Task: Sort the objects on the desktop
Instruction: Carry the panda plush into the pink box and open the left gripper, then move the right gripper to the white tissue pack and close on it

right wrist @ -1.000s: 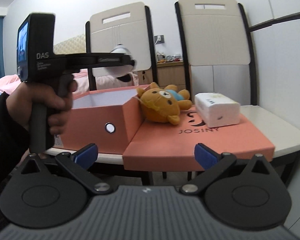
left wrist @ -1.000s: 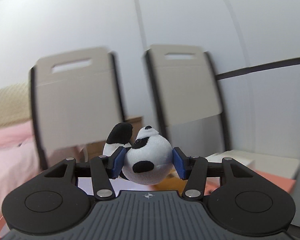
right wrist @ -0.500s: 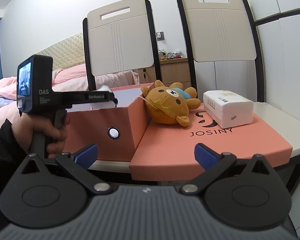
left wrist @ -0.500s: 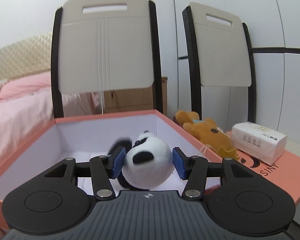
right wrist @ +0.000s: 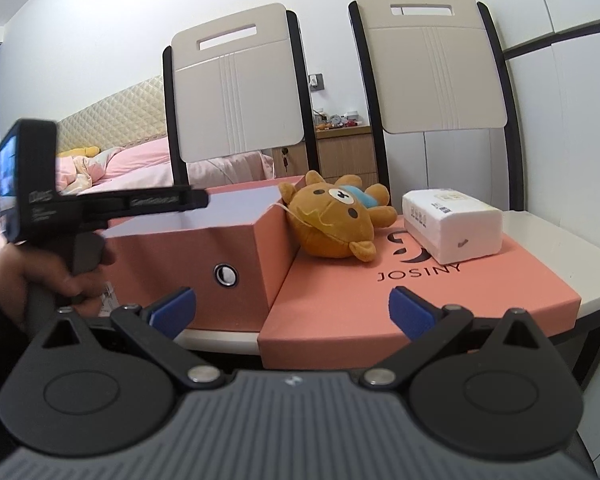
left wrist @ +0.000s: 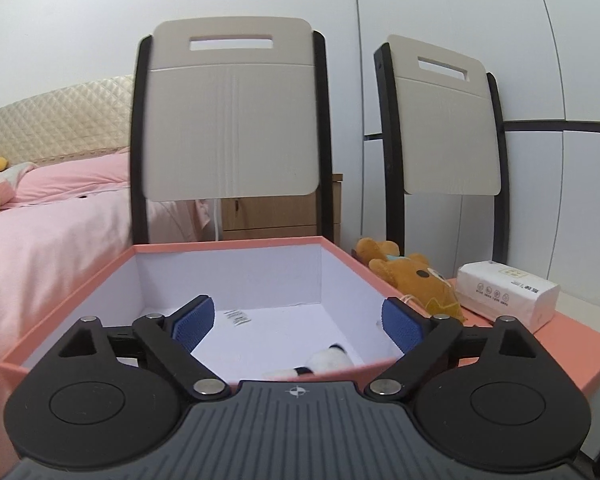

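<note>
Lying in the box: the panda toy (left wrist: 326, 361) rests on the white floor of the open pink box (left wrist: 228, 245), near its front wall, partly hidden by that wall.
Left gripper (left wrist: 296, 322): above the box's front edge, fingers spread wide, holding nothing; the panda sits below, at 6 o'clock.
Bear toy (right wrist: 336, 220): on the pink lid (right wrist: 412, 296), leaning against the box's side, at 3 o'clock from the box.
Tissue pack (right wrist: 452, 224): on the lid, just beside the bear at 3 o'clock.
Right gripper (right wrist: 292, 310): fingers wide apart, empty, short of the surface (right wrist: 556, 240).
</note>
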`<action>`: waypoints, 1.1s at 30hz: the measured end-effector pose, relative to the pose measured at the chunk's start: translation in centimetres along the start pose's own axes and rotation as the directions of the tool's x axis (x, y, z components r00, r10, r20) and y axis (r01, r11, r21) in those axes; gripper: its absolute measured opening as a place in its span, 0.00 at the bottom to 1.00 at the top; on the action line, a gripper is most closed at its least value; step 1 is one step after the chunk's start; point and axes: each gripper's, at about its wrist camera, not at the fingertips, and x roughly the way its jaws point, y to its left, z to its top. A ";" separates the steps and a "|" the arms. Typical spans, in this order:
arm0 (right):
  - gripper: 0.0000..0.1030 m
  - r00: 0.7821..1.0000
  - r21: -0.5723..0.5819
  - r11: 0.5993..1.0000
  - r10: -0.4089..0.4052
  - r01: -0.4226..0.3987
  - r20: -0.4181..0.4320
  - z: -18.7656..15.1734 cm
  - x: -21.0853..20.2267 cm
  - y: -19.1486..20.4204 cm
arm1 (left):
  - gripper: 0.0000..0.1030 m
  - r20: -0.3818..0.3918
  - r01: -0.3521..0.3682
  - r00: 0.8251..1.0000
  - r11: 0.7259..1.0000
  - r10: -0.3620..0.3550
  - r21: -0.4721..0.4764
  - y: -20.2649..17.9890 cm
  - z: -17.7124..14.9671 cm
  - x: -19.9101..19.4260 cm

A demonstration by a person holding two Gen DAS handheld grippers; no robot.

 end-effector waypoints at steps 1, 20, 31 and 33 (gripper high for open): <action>1.00 1.000 0.002 1.000 -0.005 0.005 0.010 0.0 0.0 0.0 | 0.94 0.004 0.000 1.000 1.000 0.000 0.002 0.1 0.0 -0.7; 1.00 0.983 0.026 0.998 -0.057 0.053 0.176 0.9 1.2 0.4 | 1.00 -0.015 -0.059 0.998 0.998 0.059 -0.020 1.1 -1.5 -3.8; 1.00 0.980 -0.038 0.997 -0.059 0.068 0.189 2.3 0.8 0.1 | 1.00 -0.027 -0.062 0.998 0.998 0.061 -0.029 1.2 -1.4 -3.8; 1.00 0.981 -0.043 0.996 -0.064 0.073 0.180 3.1 1.0 -0.4 | 1.00 -0.034 -0.060 0.998 0.998 0.059 -0.033 1.2 -1.4 -3.8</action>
